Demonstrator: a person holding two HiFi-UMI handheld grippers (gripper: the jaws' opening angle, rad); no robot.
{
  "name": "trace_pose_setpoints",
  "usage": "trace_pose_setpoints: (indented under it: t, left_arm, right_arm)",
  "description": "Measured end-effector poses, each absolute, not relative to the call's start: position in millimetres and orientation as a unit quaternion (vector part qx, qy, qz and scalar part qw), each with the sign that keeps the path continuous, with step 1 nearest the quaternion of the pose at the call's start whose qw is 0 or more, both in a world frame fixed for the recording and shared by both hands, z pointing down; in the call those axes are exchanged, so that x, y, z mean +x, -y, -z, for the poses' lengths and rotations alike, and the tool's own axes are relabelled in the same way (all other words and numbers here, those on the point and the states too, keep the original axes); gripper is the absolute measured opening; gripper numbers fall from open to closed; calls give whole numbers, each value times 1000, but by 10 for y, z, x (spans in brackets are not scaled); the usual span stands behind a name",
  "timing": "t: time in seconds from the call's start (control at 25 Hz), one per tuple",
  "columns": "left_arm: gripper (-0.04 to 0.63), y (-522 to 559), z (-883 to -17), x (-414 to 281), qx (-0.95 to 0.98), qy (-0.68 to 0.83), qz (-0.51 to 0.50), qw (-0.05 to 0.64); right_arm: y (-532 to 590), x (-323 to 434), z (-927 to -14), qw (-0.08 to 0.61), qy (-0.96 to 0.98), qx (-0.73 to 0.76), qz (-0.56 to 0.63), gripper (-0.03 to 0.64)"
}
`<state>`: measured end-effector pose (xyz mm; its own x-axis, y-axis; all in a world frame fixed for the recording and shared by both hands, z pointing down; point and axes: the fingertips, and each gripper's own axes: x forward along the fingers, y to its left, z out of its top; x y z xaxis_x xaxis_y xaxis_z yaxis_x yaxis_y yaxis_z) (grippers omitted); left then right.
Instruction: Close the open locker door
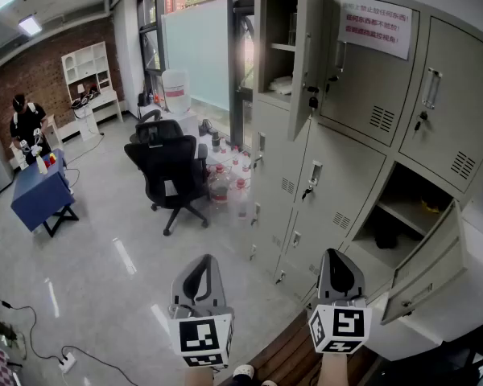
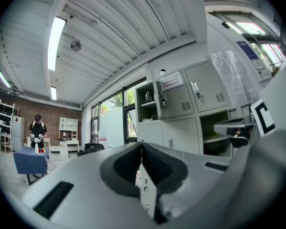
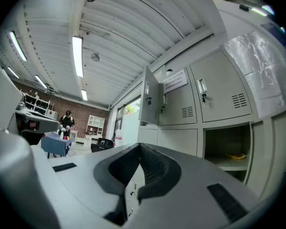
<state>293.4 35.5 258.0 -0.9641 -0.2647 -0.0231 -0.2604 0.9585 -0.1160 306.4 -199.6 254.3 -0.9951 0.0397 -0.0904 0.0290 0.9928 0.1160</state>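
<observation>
L gripper [image 1: 201, 262] & R gripper [image 1: 339, 257] at bottom center, jaws pressed together, empty. Upper door [image 1: 307, 51] open top center; lower door [image 1: 429, 265] open at right.

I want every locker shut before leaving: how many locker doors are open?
2. An upper door at the lockers' far end stands open; a lower door at the near end is swung wide. Others may be hidden out of frame.

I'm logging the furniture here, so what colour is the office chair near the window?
The office chair is black; the head view shows it best.
</observation>
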Motion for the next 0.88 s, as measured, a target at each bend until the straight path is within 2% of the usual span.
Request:
trace_pose_setpoints:
  t: [0.88]
  left_arm:
    - [4, -314, -2596, 2869, -134, -989, 57, 16]
  right_arm:
    - [2079, 2987, -2567, 45, -998, 7, -41, 21]
